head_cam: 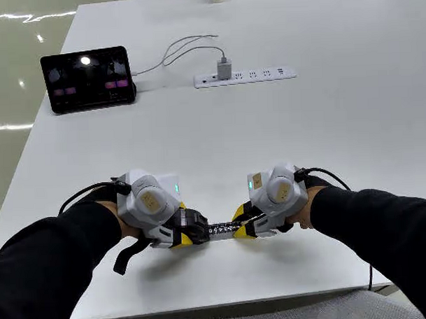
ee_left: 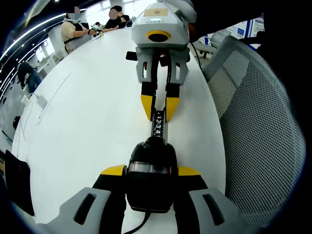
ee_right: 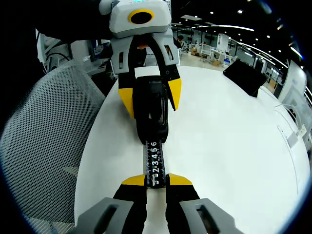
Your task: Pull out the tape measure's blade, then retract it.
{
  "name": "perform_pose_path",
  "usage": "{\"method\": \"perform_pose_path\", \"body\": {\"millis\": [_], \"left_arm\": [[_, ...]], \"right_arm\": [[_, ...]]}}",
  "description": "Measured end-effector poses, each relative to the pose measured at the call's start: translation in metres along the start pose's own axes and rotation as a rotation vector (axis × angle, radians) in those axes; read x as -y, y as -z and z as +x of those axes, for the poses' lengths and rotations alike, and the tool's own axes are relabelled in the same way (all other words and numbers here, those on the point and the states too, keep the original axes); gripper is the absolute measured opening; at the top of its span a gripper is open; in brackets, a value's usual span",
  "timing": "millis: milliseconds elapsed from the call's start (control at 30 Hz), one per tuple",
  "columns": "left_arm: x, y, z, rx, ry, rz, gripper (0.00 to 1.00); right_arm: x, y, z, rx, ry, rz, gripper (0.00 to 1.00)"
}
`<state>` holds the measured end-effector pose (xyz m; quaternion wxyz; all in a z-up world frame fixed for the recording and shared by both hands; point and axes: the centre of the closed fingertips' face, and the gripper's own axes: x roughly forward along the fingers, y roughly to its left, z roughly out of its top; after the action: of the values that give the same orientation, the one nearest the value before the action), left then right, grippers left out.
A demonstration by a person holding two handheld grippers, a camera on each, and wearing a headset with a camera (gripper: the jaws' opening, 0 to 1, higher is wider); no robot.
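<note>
A black tape measure case (head_cam: 194,225) lies near the table's front edge, and my left gripper (head_cam: 182,229) is shut on the case (ee_left: 151,170). A short length of the black numbered blade (head_cam: 222,230) runs from the case to my right gripper (head_cam: 241,224), which is shut on the blade's end (ee_right: 155,178). In the right gripper view the case (ee_right: 151,109) sits between the left gripper's yellow-tipped fingers (ee_right: 126,101). In the left gripper view the blade (ee_left: 158,126) reaches the right gripper's yellow fingertips (ee_left: 147,106). The two grippers face each other a few centimetres apart.
The white table (head_cam: 282,129) stretches ahead. A dark tablet (head_cam: 88,78) stands at the far left, with a white power strip (head_cam: 245,76) and charger cable behind centre. A grey mesh chair (ee_left: 258,126) is by the front edge. People sit at the table's far end (ee_left: 78,27).
</note>
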<state>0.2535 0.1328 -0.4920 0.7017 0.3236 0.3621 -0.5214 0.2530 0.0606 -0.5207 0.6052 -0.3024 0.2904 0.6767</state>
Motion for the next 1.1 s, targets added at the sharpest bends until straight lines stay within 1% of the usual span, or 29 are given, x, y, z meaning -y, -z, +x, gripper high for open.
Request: {"method": "perform_pose_path", "body": {"millis": [300,433,800,1100], "left_arm": [[0.0,-0.001,0.0,0.001,-0.002,0.003,0.31],[0.0,0.0,-0.001,0.0,-0.003,0.003,0.31],[0.0,0.0,-0.001,0.0,-0.009,-0.008,0.31],[0.001,0.0,-0.001,-0.003,-0.014,-0.011,0.31]], "right_arm": [[0.0,0.004,-0.003,0.0,-0.003,0.012,0.1],[-0.001,0.005,-0.003,-0.004,-0.002,-0.004,0.1],[0.001,0.01,-0.009,-0.008,0.001,-0.015,0.1],[0.002,0.017,-0.015,-0.016,0.006,-0.011,0.1]]}}
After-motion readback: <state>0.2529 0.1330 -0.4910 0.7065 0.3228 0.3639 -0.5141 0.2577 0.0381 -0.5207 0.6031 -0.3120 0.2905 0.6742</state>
